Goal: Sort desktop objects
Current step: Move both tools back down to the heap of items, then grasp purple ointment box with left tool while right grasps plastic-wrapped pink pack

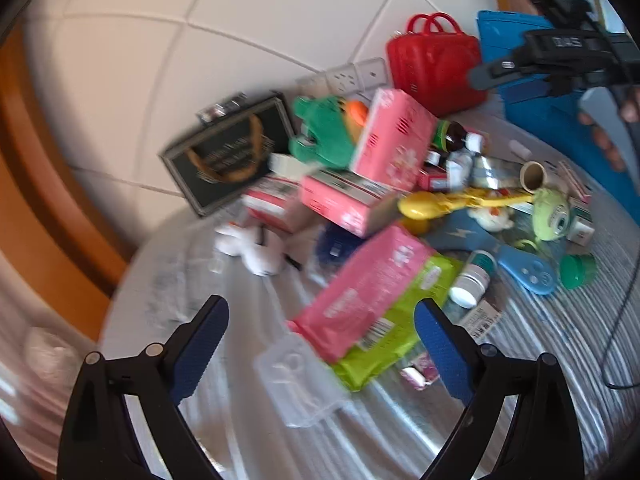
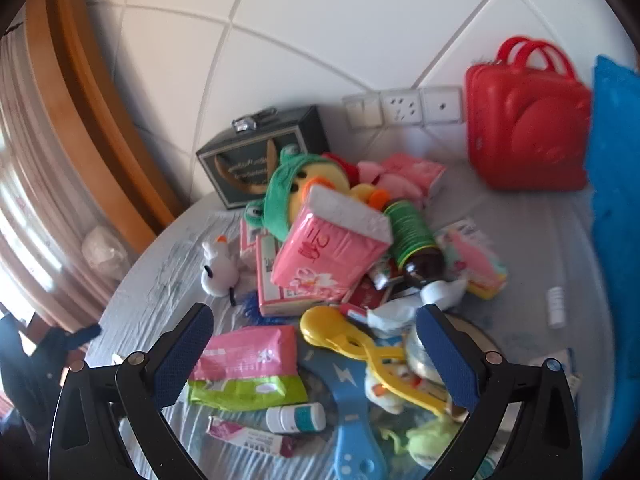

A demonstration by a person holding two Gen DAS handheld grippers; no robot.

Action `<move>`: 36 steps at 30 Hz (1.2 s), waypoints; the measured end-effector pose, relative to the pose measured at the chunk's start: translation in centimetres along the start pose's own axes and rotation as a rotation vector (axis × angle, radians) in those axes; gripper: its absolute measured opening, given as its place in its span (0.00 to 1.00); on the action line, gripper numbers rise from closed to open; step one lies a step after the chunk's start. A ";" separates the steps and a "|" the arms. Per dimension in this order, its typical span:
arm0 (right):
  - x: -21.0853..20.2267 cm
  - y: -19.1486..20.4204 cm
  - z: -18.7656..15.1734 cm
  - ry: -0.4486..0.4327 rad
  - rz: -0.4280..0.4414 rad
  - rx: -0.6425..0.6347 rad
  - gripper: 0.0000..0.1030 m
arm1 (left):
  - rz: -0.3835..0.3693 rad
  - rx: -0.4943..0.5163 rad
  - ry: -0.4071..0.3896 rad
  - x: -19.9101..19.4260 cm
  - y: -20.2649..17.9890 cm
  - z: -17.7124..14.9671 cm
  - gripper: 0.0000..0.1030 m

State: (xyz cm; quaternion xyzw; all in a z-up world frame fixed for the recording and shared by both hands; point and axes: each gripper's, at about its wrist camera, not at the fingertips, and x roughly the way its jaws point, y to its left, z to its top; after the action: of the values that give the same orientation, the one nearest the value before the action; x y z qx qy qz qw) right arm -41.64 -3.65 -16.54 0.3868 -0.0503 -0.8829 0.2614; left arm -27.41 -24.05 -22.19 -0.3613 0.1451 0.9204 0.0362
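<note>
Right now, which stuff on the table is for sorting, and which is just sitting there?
For sorting:
pink tissue pack
yellow scoop tongs
white pill bottle
brown bottle
white plush toy
duck plush

Just sitting there:
wall sockets
tiled wall
Possibly storage rather than clutter: red case, black box

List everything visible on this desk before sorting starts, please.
red case: 1, red, back right by wall
dark box: 1, black-green, back left by wall
frog-hooded duck plush: 1, green and yellow, atop pile
pink tissue pack: 1, pink, pile centre
brown bottle: 1, green label, lying right of pack
white plush: 1, white, left of pile
yellow scoop tongs: 1, yellow, front
left hand-held gripper: open, empty
right hand-held gripper: open, empty
</note>
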 end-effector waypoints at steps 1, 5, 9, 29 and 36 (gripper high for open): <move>1.0 -0.1 0.0 0.014 -0.001 -0.001 1.00 | -0.033 -0.003 0.003 0.5 -0.4 -0.3 0.92; 4.3 -0.9 -0.4 0.077 0.001 0.031 1.00 | -0.227 0.087 0.008 3.0 -4.7 -1.5 0.92; 5.6 -1.3 -0.4 0.105 -0.007 0.020 1.00 | -0.382 0.290 0.023 4.2 -8.8 -2.7 0.82; 14.1 -2.6 2.3 0.086 0.048 0.277 1.00 | -0.566 0.357 0.130 9.3 -8.0 -3.9 0.37; 17.3 -3.8 3.5 0.073 0.080 0.335 0.84 | -0.558 0.345 0.130 9.3 -7.9 -3.9 0.33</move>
State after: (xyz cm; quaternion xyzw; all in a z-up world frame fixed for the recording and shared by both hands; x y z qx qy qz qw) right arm -55.45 -9.45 -26.55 0.4544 -0.2024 -0.8365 0.2300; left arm -30.32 -17.99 -33.13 -0.4335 0.1961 0.8120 0.3381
